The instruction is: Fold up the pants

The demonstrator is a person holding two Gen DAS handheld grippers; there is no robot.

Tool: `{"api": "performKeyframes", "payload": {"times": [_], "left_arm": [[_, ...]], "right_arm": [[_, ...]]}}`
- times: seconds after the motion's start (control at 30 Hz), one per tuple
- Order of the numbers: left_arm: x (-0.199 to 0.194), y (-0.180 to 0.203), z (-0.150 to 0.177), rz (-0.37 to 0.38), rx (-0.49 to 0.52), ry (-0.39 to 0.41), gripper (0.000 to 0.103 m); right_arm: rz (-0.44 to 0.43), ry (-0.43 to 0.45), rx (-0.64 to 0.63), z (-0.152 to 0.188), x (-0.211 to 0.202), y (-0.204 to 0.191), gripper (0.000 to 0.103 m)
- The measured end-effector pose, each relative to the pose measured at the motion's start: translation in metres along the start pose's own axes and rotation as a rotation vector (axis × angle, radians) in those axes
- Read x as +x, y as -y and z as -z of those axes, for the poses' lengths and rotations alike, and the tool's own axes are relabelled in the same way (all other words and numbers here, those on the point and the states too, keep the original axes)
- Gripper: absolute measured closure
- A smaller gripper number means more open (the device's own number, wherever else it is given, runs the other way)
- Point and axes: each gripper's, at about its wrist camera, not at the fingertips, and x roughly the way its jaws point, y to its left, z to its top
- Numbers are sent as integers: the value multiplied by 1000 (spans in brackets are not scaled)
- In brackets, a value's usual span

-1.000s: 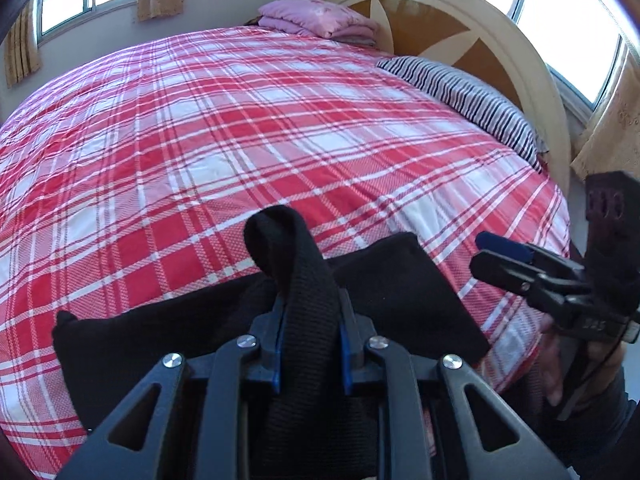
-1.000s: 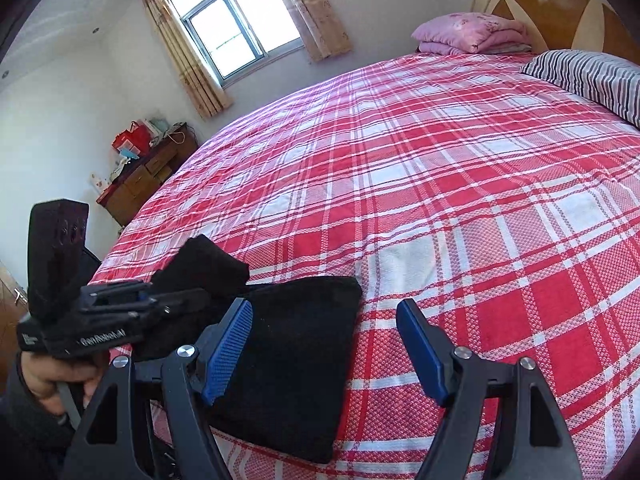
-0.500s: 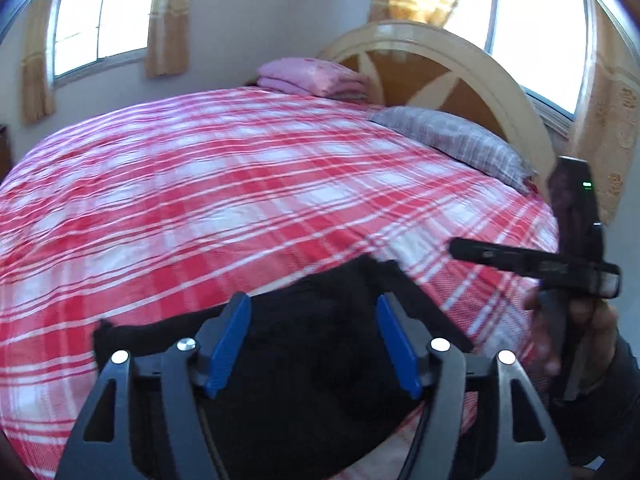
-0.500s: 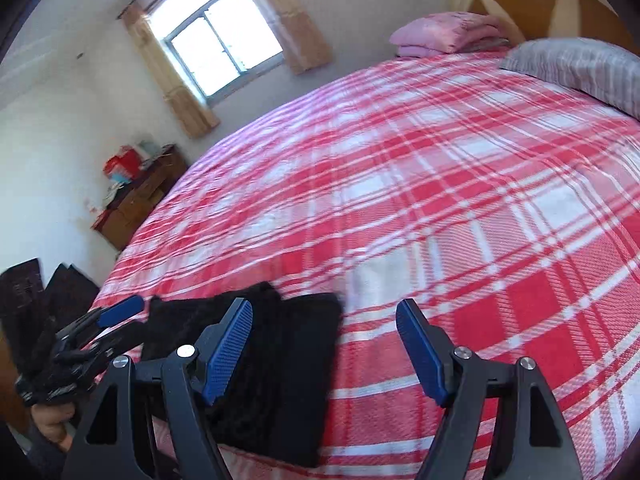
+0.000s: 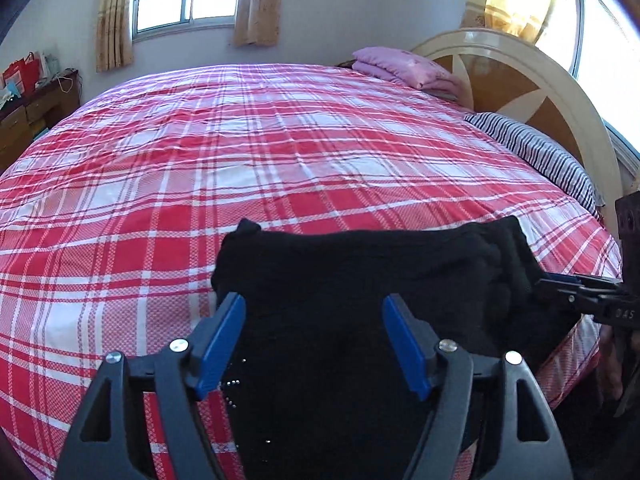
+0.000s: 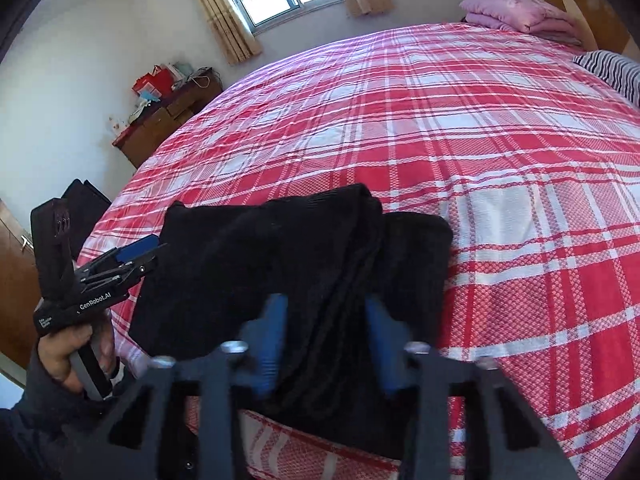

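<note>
The black pants (image 5: 360,280) lie folded at the near edge of the red plaid bed (image 5: 240,160); they also show in the right wrist view (image 6: 280,248). My left gripper (image 5: 314,340) is open and empty just above the pants; it appears at the left of the right wrist view (image 6: 138,256). My right gripper (image 6: 324,332) has its blue pads closing around a bunched ridge of the pants, blurred by motion. It shows at the pants' right end in the left wrist view (image 5: 560,286).
A striped pillow (image 5: 536,156) and a folded pink blanket (image 5: 404,68) lie by the wooden headboard (image 5: 520,92). A cluttered wooden dresser (image 6: 168,116) stands by the far wall. The bed edge runs just under the pants.
My left gripper let go of the pants fold, opened and drew back. My right gripper moved left onto the pants and narrowed its jaws around a fold.
</note>
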Motion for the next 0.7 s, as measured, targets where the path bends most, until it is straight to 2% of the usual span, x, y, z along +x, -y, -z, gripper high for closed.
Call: {"api": "performKeyframes", "payload": {"times": [0.1, 0.27, 0.37, 0.43, 0.53, 0.67, 0.7], "left_arm": [[-1, 5, 1, 7, 19, 5, 29], [-3, 5, 3, -11, 41, 9, 28], [-1, 2, 3, -4, 25, 4, 28], [-1, 2, 4, -3, 25, 0, 28], [-1, 1, 4, 1, 26, 1, 28], [0, 1, 6, 4, 23, -6, 28], [1, 1, 6, 5, 25, -9, 28]], "right_arm": [[-25, 13, 10, -2, -6, 4, 85], [26, 37, -48, -3, -15, -8, 85], [110, 7, -94, 0, -6, -16, 81], [130, 12, -76, 1, -6, -13, 68], [76, 6, -76, 0, -10, -13, 68], [85, -9, -99, 5, -5, -18, 68], [94, -8, -97, 5, -4, -18, 75]]}}
